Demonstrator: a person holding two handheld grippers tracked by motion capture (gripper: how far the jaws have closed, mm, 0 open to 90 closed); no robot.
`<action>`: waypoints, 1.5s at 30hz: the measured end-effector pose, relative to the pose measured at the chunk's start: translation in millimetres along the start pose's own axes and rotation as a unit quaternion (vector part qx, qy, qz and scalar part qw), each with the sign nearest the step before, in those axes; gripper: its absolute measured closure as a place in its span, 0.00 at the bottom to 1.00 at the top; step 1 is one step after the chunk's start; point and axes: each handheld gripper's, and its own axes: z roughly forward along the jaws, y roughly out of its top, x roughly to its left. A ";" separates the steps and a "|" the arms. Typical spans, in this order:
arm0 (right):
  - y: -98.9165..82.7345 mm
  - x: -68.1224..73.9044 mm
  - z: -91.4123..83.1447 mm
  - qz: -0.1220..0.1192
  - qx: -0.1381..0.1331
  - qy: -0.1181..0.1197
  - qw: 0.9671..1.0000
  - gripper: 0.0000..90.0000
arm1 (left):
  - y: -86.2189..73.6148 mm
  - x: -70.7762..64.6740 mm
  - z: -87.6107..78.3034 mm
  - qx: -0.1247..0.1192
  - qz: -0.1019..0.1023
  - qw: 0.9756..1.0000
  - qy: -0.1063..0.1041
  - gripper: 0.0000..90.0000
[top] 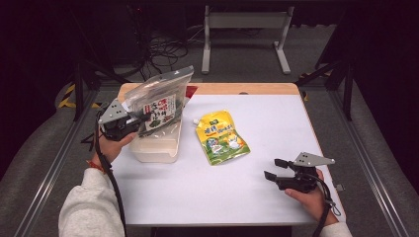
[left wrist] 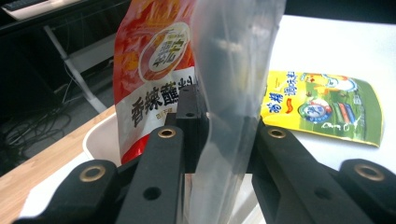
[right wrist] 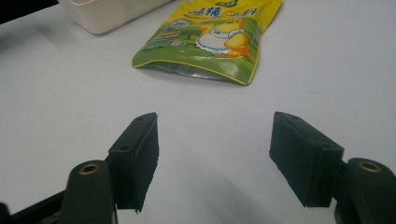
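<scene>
I see a glossy clear plastic bag [top: 160,101] at upper left, with a shiny red printed packet [left wrist: 154,79] behind it. Below sits a smooth, matt white plastic tub [top: 155,148]. At centre lies a glossy yellow foil pouch [top: 221,137]. The desk [top: 257,187] top is matt white, edged in pale wood. My jaws are matt black plastic with brass rivets.

The surface [top: 257,187] was a white sheet covering most of a light wooden top, with a strip of bare wood showing along its far edge [top: 232,89]. A white plastic tub [top: 157,148] stood on it at the left. Just to the tub's right, apart from it, a yellow-and-green spouted pouch [top: 221,137] lay flat, printed side up, its spout pointing toward the far edge. A small red item [top: 191,90] lay at the far edge behind the tub, too hidden to identify.
</scene>
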 end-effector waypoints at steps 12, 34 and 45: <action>0.5 2.0 1.6 -0.002 0.001 0.004 1.000 0.37 | -16.2 9.5 4.2 -0.006 -0.028 1.000 -0.011 0.87; 4.5 3.4 6.0 -0.011 0.006 0.006 1.000 0.36 | -36.5 14.0 0.8 -0.011 -0.052 0.998 -0.019 0.88; 8.1 2.5 9.4 -0.016 0.008 0.006 1.000 0.36 | -41.6 11.8 0.2 -0.019 -0.063 0.998 -0.002 0.86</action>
